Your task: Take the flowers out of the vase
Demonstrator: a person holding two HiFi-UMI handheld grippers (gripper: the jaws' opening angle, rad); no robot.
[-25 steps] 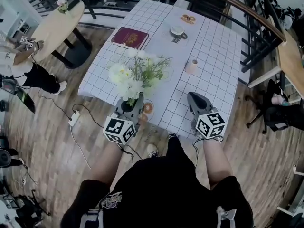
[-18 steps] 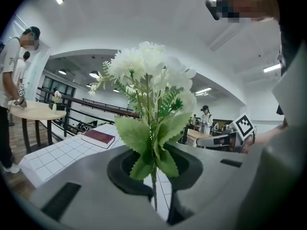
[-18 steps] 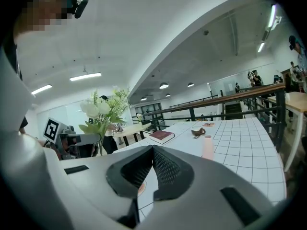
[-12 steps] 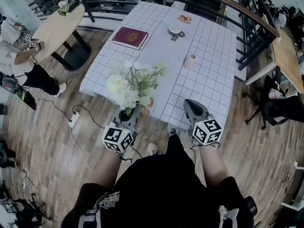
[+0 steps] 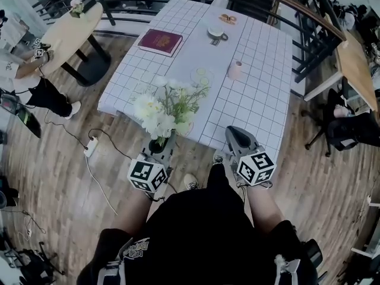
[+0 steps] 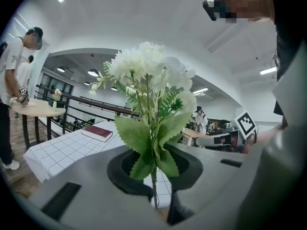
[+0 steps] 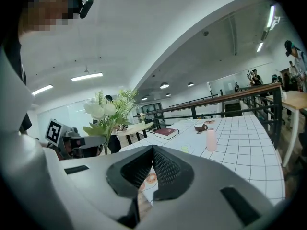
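The left gripper (image 6: 154, 169) pinches the thin green stem of the white artificial flowers (image 6: 149, 83). Its dark fingers (image 6: 125, 174) are closed against the stem from both sides, just below the lowest leaves. The blooms stand upright above the jaws. In the head view the bouquet is held at the near edge of the table (image 5: 261, 100), which has a white grid cloth. The flowers are clear of what looks like a clear glass vase (image 5: 202, 78) standing farther in on the cloth. The right gripper (image 7: 152, 167) is beside the left one with its jaws pressed together on nothing. A maroon book (image 5: 159, 41) lies at the far side of the table.
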